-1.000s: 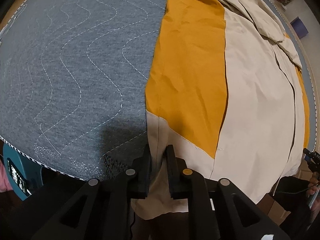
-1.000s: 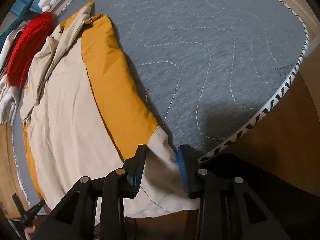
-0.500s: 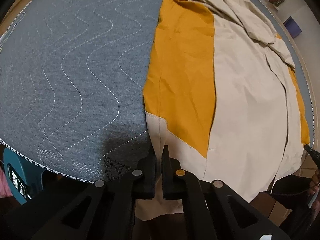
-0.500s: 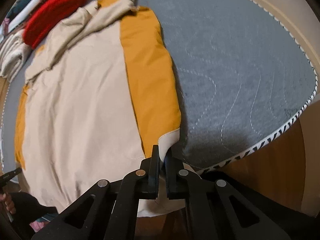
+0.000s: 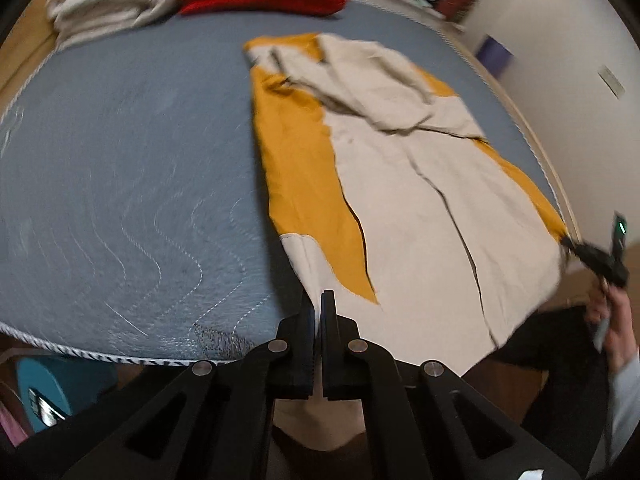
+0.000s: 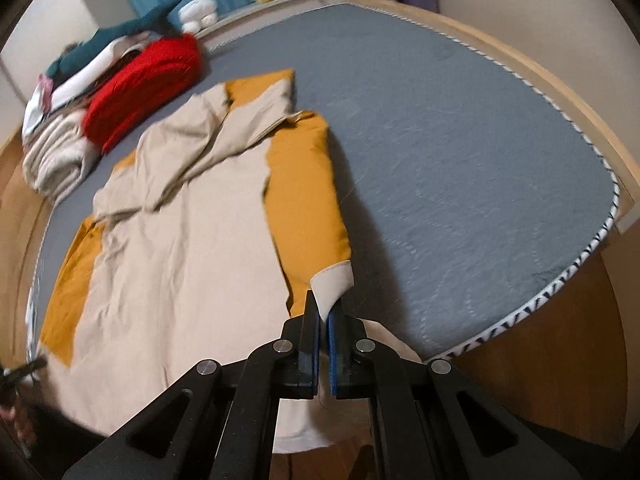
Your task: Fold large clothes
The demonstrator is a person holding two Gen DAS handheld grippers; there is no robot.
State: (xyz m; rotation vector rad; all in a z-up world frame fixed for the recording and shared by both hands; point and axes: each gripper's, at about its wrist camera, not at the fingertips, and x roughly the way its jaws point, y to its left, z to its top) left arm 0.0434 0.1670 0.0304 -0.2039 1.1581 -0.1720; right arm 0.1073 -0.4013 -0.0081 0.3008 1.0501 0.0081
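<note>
One beige-and-mustard garment (image 5: 404, 184) lies lengthwise on the grey quilted bed (image 5: 120, 184), its hem hanging over the near edge. Two grippers hold it: the left gripper (image 5: 318, 308) has its jaws pinched shut on one beige hem corner, and the right gripper (image 6: 324, 312) has its jaws clamped on the other, which curls upward. Half a second ago both views sat lower; now both are raised and tilted, showing the far end of the bed. There, one red folded item (image 6: 144, 88) and one cream bundle (image 6: 56, 156) sit. Motion blur softens the quilting, and the hem below the jaws is hidden.
</note>
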